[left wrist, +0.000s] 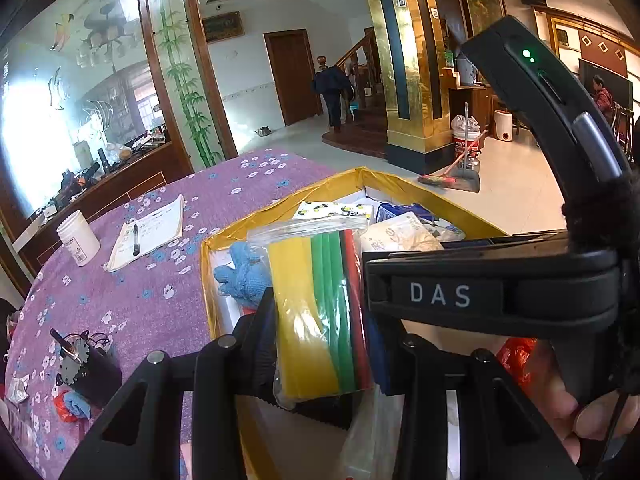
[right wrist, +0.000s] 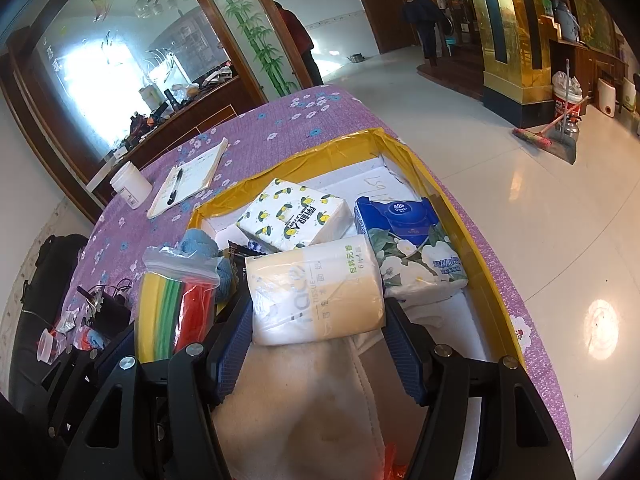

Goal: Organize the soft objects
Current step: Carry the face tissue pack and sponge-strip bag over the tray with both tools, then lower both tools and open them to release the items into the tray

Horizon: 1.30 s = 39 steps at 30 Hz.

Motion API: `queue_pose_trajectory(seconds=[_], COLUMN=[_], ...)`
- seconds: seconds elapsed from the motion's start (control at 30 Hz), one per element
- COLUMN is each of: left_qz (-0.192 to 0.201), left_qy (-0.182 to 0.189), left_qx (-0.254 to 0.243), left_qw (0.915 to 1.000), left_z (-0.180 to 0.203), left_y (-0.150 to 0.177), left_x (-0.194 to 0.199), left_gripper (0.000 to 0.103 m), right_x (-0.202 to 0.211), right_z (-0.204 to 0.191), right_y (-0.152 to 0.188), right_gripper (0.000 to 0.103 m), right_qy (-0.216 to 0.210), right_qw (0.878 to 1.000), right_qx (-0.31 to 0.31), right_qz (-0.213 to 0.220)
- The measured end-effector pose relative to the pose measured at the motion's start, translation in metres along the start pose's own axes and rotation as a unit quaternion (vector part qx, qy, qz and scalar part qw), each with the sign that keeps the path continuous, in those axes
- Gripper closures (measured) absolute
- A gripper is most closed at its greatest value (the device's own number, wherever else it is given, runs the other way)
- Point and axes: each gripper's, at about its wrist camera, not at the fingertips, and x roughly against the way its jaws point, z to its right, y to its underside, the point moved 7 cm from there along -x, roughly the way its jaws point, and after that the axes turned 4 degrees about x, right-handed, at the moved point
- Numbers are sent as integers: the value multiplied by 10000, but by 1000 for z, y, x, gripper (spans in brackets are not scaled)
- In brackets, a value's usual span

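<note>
The task looks well under way. A yellow-lined box (right wrist: 460,216) stands on the worktop (right wrist: 280,124) under a purple flowered cloth, and several soft things already lie in it: one lemon-print tissue pack (right wrist: 296,216), one blue flower-print tissue pack (right wrist: 416,252) and one blue knitted cloth (left wrist: 244,276) at the box's left end.

Two things are not yet set down. The right tongs (right wrist: 318,316) are clenched on a yellow-and-white wrapped tissue roll (right wrist: 316,292), their blue pads pressing its two ends, just over the white padding at the near end of the box. The left tongs (left wrist: 320,344) hold a clear zip bag of coloured sheets (left wrist: 320,312), yellow, green and red, upright over the box's left side; one finger presses the bag's left face, the other is hidden behind the other handset.

What seems left is to place these two inside. Outside the box lie one white jar (left wrist: 78,238), one notepad (left wrist: 148,232) with one pen (left wrist: 136,240) on it, and a small clutter of bits at the worktop's near corner, too jumbled to count.
</note>
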Motion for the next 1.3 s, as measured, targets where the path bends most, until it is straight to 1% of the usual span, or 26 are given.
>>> queue_pose_trajectory(seconds=[0.17, 0.27, 0.33, 0.47, 0.53, 0.67, 0.73, 0.77, 0.8, 0.97, 1.03, 1.17, 1.3], left_qz=[37, 61, 93, 130, 128, 254, 283, 303, 344, 514, 572, 697, 930], left_qy=[-38, -39, -55, -93, -79, -116, -88, -72, -82, -116, -110, -131, -141], left_qx=[-47, -62, -59, -32, -2, 20, 12, 4, -1, -44, -16, 9, -36], left_qw=[10000, 10000, 9999, 9999, 9999, 9996, 9996, 9995, 9994, 9986, 9983, 9975, 9956], left_z=[2, 2, 2, 0, -1, -3, -2, -2, -2, -1, -2, -4, -2], left_y=[-1, -2, -3, -4, -4, -5, -5, -5, -6, -6, -7, -7, -9], left_x=[3, 5, 6, 6, 6, 9, 10, 11, 12, 18, 19, 23, 31], left_gripper=[64, 62, 57, 53, 47, 40, 34, 32, 30, 27, 23, 23, 22], right_x=[-1, 0, 3, 10, 16, 27, 34, 37, 40, 51, 56, 66, 80], right_z=[1, -3, -3, -9, -10, -16, -15, -18, -18, -25, -26, -31, -33], right_y=[2, 2, 1, -1, -1, -1, -2, -2, -2, -2, -2, -3, -4], right_gripper=[34, 34, 34, 34, 34, 34, 30, 26, 24, 23, 23, 23, 22], right_qy=[73, 216, 333, 462, 472, 628, 614, 594, 609, 625, 621, 633, 743], right_qw=[9999, 9995, 9988, 9973, 9968, 9947, 9944, 9943, 9939, 9926, 9922, 9911, 9886], right_qx=[82, 242, 336, 510, 569, 661, 663, 674, 690, 763, 772, 771, 814], right_qz=[3, 47, 128, 253, 319, 467, 550, 582, 614, 704, 760, 880, 1025])
